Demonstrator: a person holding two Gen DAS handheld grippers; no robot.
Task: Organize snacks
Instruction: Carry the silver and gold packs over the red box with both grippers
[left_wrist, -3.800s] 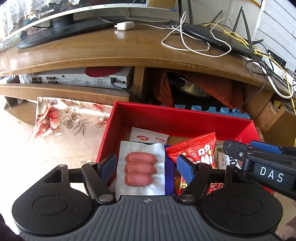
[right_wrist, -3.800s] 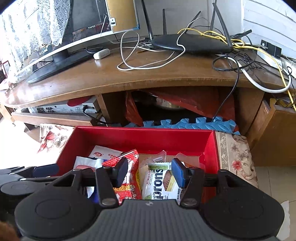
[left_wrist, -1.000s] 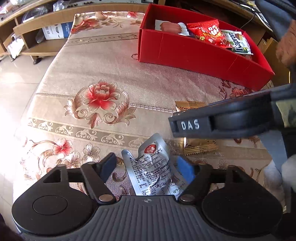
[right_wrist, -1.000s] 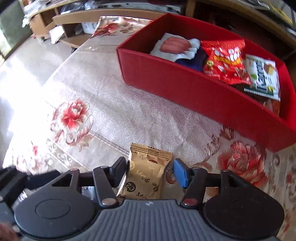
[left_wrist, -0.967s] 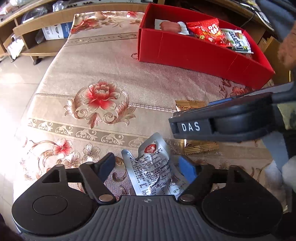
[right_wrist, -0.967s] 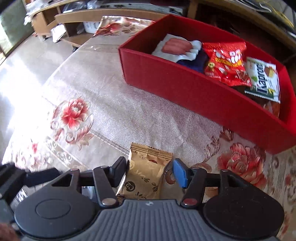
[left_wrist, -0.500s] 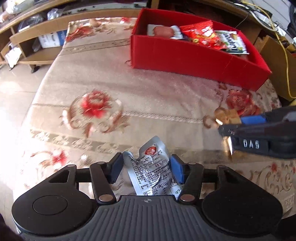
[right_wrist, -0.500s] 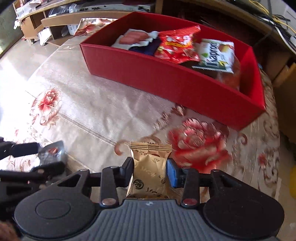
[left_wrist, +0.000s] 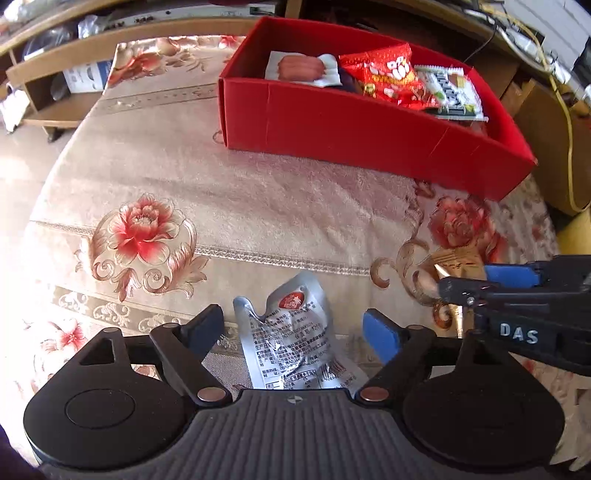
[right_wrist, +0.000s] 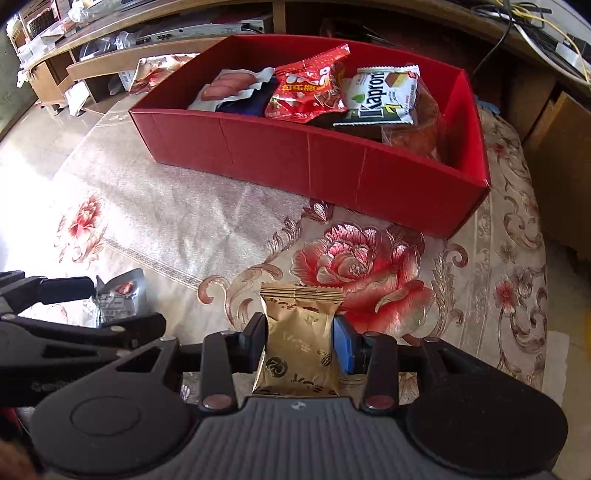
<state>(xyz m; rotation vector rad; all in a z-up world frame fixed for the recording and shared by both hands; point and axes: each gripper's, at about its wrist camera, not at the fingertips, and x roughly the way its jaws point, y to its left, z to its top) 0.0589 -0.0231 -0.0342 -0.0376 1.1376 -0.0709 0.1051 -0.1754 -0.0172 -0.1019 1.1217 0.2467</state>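
A silver foil snack pouch (left_wrist: 295, 339) lies on the flowered cloth between the fingers of my left gripper (left_wrist: 293, 328), which is open around it. It also shows in the right wrist view (right_wrist: 118, 299). My right gripper (right_wrist: 300, 341) is shut on a gold snack packet (right_wrist: 301, 343) and holds it above the cloth. The packet's tip shows in the left wrist view (left_wrist: 456, 264). A red box (left_wrist: 369, 129) at the far side holds a sausage pack (left_wrist: 301, 66), a red bag (left_wrist: 388, 77) and a wafer pack (left_wrist: 452, 92). The box also shows in the right wrist view (right_wrist: 295, 155).
The flowered cloth (left_wrist: 184, 177) covers the table. A wooden TV stand with shelves (left_wrist: 55, 74) stands behind it. Cables (left_wrist: 554, 55) hang at the far right. The table edge drops to tiled floor at the left (right_wrist: 26, 147).
My left gripper, shut on the silver pouch half a second ago, has opened around it. My right gripper still holds the gold packet and has moved a little toward the red box.
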